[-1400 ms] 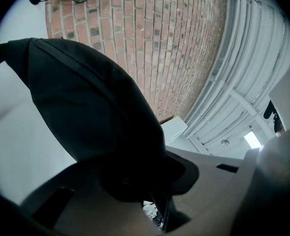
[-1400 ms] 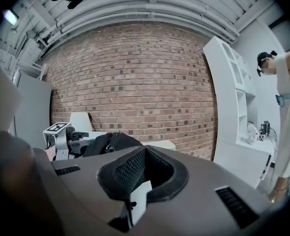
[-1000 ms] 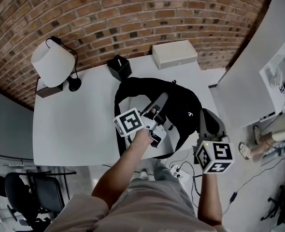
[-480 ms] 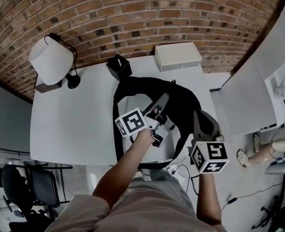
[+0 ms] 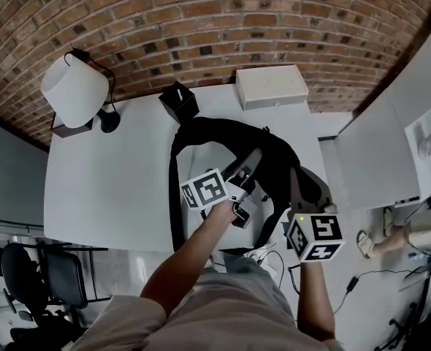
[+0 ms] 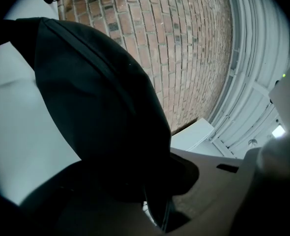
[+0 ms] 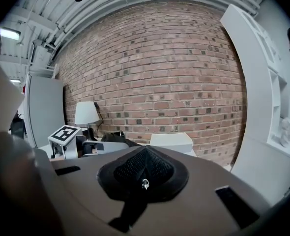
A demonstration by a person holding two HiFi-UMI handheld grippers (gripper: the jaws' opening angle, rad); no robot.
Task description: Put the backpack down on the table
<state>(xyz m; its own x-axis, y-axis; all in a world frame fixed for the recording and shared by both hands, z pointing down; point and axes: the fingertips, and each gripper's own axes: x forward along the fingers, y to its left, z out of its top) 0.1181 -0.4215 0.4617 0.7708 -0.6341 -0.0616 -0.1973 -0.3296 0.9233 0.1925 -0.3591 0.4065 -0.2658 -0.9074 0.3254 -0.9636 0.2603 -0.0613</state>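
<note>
The black backpack is at the white table's front right part, and its long strap loops toward the front edge. My left gripper reaches into the bag's middle. In the left gripper view it is shut on dark backpack fabric, which fills the view between the jaws. My right gripper is at the bag's right side. In the right gripper view it is shut on a bunched piece of the backpack's black mesh.
At the table's back stand a white lamp, a small black box and a flat white box. A white panel rises at the right. Cables lie on the floor below the table's front edge, and a chair stands at the lower left.
Both grippers have come slightly down and inward with the backpack. The bag sits lower, and its strap loop now reaches further toward the front edge.
</note>
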